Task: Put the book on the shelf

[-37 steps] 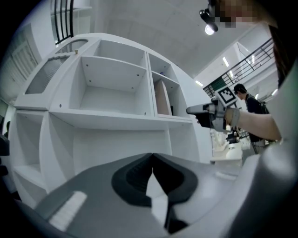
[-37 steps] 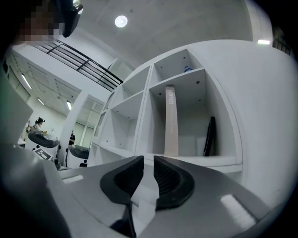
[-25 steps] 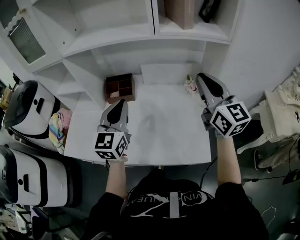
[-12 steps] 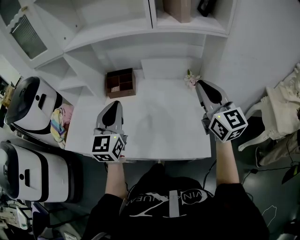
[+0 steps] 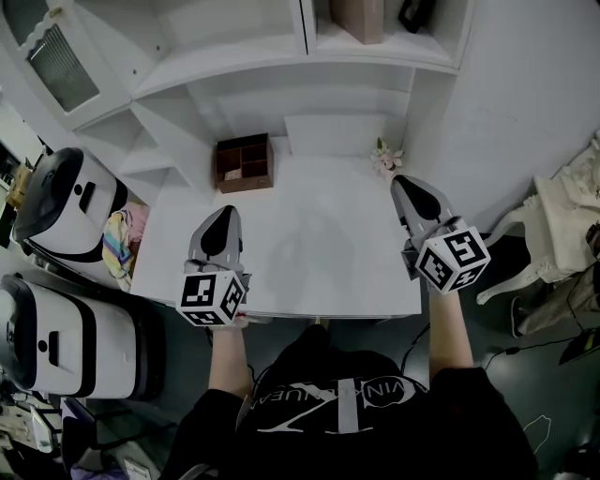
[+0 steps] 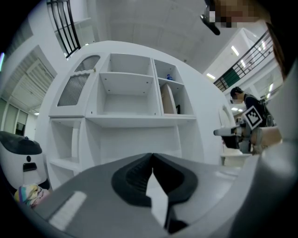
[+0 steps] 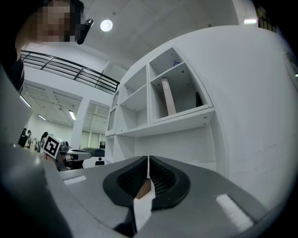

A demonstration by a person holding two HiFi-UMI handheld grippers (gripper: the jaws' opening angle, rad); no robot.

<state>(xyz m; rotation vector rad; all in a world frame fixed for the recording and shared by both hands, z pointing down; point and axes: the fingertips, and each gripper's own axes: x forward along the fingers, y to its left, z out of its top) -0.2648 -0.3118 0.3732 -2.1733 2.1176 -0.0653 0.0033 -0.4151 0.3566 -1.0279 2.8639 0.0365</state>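
1. One white shelf unit (image 5: 225,58) fills the top of the head view, and this is where the task ends. Most of its compartments are bare; the occupied one is at the upper right of the frame.
2. Below it, the white surface (image 5: 319,253) takes up the middle of the frame. No book lies on it, so nothing there appears to be waiting for a pick-up.
3. Both tools hang over the front part of that surface, well apart from the shelves. At centre left, the left claw (image 5: 223,216) is clenched: its own view shows the jaws pressed together with nothing between them.
4. At centre right, the right claw (image 5: 403,183) is likewise clenched and empty. The brown patch low behind its jaws in the right gripper view looks to me like background, not something gripped.
5. Tan-covered, the book (image 5: 358,17) stands upright in the upper right compartment, at the top edge of the frame. It is near a dark object (image 5: 412,14) that I cannot identify. Neither claw touches the book, so I judge the placing done and the book let go.
6. A small brown wooden box (image 5: 245,164) with dividers sits at the back left of the surface, at the foot of the shelves.
7. Smallest, a little bunch of flowers (image 5: 386,160) rests at the back right corner, just above the right claw's tip in the frame. As far as I can judge, no step of the task remains.
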